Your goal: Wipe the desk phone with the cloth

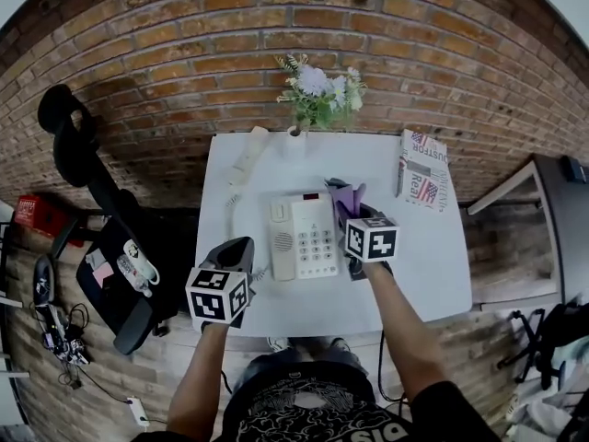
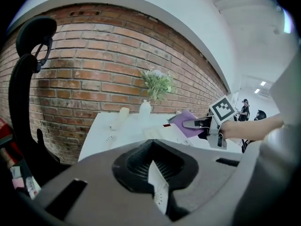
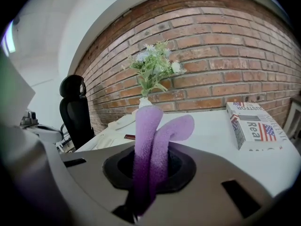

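The right gripper (image 1: 350, 212) is pinching the purple cloth (image 1: 347, 196) in its fingers, just right of the desk phone (image 1: 302, 236) at mid-surface (image 1: 423, 265). The left gripper (image 1: 235, 249) is idling, fingers narrow and seemingly empty. Wiping is likely starting; the cloth needs lowering onto the phone.

White desk phone (image 1: 302, 236) lies flat, purple cloth (image 1: 347, 199) beside.

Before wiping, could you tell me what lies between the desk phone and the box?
The right gripper, shut on the purple cloth, in the head view.
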Demonstrator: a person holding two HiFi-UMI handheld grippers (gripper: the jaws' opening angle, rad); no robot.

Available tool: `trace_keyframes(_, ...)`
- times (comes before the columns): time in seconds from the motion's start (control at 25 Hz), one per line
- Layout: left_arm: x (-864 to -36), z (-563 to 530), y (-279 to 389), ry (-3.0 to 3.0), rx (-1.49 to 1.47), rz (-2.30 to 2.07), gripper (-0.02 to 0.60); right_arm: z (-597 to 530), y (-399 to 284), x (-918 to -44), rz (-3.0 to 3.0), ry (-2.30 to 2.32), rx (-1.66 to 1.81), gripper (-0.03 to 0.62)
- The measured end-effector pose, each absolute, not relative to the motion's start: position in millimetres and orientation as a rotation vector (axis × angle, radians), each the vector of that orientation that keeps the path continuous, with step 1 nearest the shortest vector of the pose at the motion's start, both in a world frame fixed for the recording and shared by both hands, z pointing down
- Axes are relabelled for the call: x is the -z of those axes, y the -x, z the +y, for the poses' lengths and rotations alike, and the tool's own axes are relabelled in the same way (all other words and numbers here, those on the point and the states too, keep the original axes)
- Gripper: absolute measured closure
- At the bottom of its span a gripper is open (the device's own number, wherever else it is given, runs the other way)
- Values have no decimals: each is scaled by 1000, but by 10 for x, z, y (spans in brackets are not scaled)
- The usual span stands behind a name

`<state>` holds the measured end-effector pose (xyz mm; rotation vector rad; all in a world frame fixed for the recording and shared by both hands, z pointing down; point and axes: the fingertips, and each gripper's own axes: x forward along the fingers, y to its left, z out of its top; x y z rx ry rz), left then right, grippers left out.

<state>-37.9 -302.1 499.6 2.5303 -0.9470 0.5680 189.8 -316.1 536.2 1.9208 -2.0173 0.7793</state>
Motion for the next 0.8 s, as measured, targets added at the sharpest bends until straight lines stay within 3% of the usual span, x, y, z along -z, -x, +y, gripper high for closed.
trace_keyframes(0.8,-5094,-2835,377,-2561,-583,-819,575,-2738,-1725,-5471,-1963,-1936,-831,546)
